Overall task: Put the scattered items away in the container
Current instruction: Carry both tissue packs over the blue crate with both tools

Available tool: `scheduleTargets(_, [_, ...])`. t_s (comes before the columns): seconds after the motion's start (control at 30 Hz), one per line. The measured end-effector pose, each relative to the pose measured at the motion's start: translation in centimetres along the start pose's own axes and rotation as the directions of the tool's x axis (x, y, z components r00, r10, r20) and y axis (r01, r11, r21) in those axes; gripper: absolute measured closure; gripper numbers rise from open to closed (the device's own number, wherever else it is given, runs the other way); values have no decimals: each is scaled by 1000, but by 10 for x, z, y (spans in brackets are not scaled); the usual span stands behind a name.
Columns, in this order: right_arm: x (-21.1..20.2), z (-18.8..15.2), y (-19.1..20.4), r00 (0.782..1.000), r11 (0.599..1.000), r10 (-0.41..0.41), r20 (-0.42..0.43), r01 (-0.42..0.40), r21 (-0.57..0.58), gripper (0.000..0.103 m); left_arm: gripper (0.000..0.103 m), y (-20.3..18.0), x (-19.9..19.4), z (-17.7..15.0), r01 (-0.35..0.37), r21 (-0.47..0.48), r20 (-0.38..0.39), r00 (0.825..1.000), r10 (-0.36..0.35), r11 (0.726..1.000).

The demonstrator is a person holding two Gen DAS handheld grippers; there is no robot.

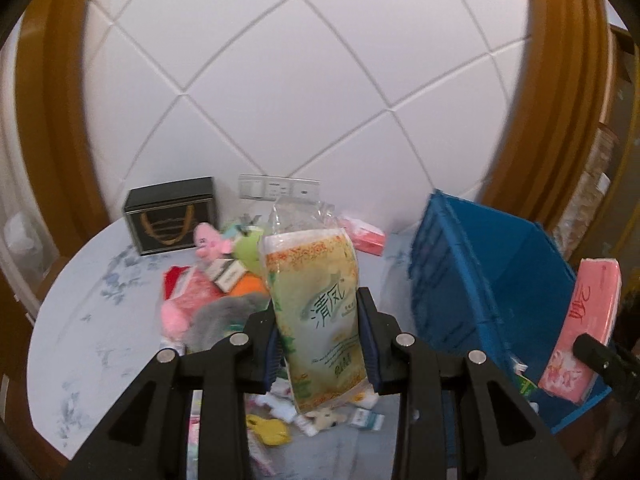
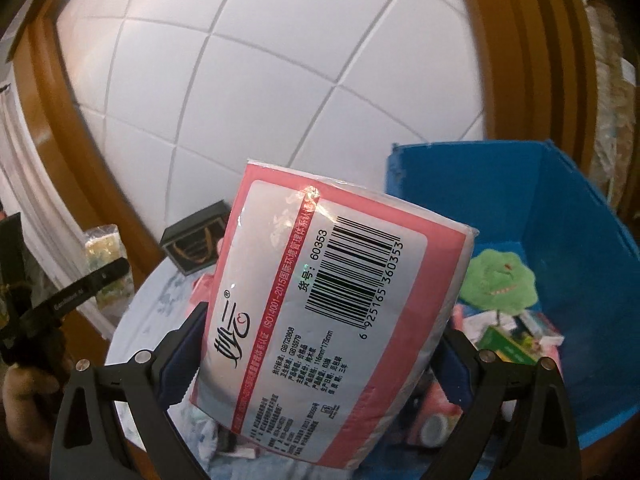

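Transport is in hand: left tongs [image 1: 322, 344] are clamped on a green tissue pack [image 1: 316, 320], right tongs [image 2: 320, 364] on a pink tissue pack [image 2: 316, 312], each awaiting release over the blue bin [image 2: 560, 208].

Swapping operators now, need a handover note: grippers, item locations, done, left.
Left gripper: shut on the yellow-green tissue pack, held above the table.
Right gripper: shut on the pink tissue pack, raised beside the blue bin.
Done: green plush and several small packs already lie in the bin.
Left: drop both held packs in, then clear the pile on the table: pink plush, pink pack, small boxes, yellow toy. Black box stands at the back.
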State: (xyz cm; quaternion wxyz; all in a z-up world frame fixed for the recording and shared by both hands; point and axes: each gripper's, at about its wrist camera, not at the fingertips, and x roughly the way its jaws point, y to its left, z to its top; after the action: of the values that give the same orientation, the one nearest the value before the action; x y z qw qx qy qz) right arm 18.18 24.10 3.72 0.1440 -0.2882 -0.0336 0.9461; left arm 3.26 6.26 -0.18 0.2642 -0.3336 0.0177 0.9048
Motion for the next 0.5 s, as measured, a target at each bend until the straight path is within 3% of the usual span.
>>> scheduleTargets(0.23, [-25,11,-46,998,998,-45,40,44,45,5,70,-62,20,5,89,80,-27,996,-87,993])
scheduleTargets(0.5, [-45,18,-104,991,986,-127,48,120,119,5,70,-138,34,10,204,186,-62,979,-196,961])
